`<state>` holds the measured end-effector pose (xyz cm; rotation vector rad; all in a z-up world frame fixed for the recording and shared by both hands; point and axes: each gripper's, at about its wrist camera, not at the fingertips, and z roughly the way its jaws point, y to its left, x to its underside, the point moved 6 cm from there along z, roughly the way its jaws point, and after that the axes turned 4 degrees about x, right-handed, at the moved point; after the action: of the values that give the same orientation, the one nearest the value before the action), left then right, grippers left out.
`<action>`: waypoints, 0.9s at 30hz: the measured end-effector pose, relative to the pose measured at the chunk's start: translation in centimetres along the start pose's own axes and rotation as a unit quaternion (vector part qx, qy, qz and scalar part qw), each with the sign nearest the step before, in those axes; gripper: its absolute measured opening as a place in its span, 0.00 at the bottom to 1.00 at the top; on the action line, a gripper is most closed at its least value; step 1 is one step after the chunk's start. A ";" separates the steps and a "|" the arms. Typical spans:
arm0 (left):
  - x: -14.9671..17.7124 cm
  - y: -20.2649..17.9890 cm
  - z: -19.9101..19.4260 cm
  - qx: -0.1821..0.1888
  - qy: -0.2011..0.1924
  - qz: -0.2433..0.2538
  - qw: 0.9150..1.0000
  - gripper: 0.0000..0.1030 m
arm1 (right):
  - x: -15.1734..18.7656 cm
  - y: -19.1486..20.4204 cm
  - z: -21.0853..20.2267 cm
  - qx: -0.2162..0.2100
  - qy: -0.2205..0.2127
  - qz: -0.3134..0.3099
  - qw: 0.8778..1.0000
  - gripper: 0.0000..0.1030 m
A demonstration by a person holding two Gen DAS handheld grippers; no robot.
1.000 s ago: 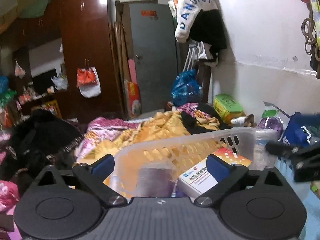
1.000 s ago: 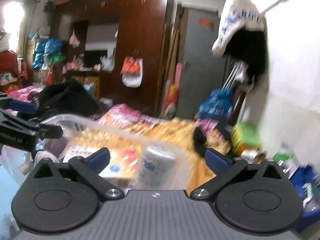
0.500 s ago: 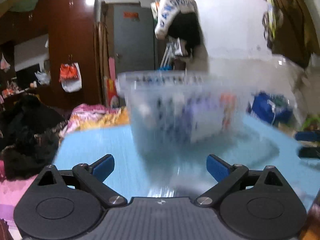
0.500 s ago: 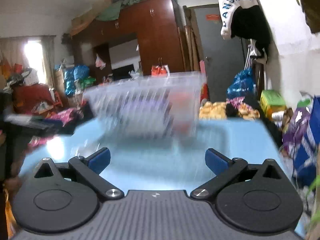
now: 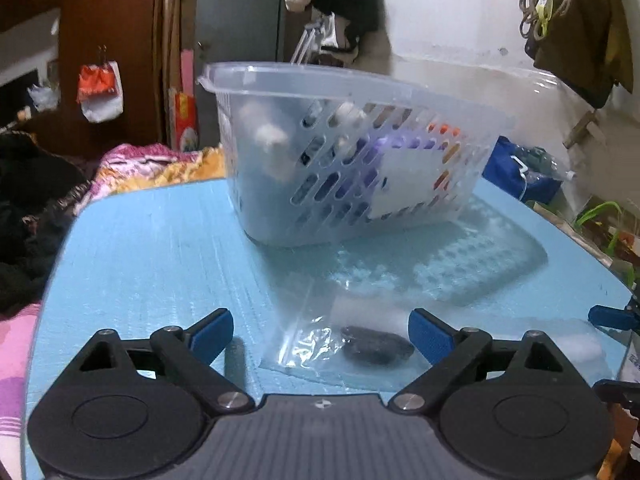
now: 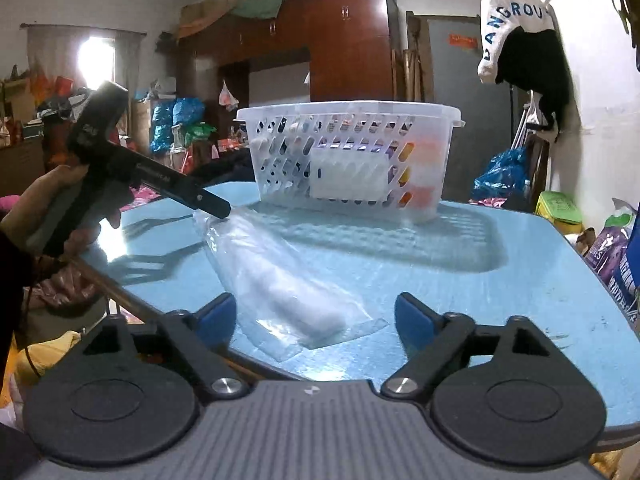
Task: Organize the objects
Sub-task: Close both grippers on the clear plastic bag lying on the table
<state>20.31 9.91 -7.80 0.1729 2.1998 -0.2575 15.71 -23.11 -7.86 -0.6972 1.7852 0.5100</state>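
Note:
A clear plastic basket [image 5: 352, 152] [image 6: 348, 160] holding boxes, bottles and other items stands on the blue table [image 5: 160, 248] [image 6: 500, 280]. A clear zip bag [image 5: 348, 344] with a dark object in it lies between my left gripper's [image 5: 320, 332] open fingers. In the right wrist view the bag [image 6: 280, 280] shows a white object inside and lies between my right gripper's [image 6: 316, 316] open fingers. The left gripper [image 6: 216, 208] shows there too, its tip at the bag's far end. Both grippers are empty.
The table's left edge [image 6: 120, 292] runs close to the bag. Piles of clothes [image 5: 152, 164] lie behind the table. A wardrobe [image 6: 348, 44] and a door [image 5: 236, 44] stand at the back. Bags [image 5: 520, 176] sit by the white wall on the right.
Both grippers have dropped from above the basket to table level in front of it. The zip bag has come into view between the fingers. Both stayed open.

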 end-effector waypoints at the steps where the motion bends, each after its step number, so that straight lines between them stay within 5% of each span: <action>1: 0.0 -0.1 0.2 0.006 0.005 0.002 1.000 0.94 | 0.2 0.2 -0.2 0.000 0.000 -0.001 1.000 0.79; 7: -0.1 -0.9 0.9 0.002 0.012 0.027 1.000 0.91 | 0.4 0.3 -0.3 -0.012 -0.004 -0.009 1.000 0.68; 20: 0.3 -1.6 -0.4 0.036 -0.011 0.023 0.999 0.34 | 0.2 -0.3 0.0 -0.026 -0.003 -0.017 1.000 0.45; 27: 0.9 -1.8 -1.3 0.049 -0.023 0.011 0.998 0.27 | 0.1 -0.7 0.0 -0.031 -0.002 -0.020 0.999 0.31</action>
<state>18.43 8.53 -7.54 0.2422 2.1400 -0.3546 16.11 -23.65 -7.94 -0.7728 1.7535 0.5422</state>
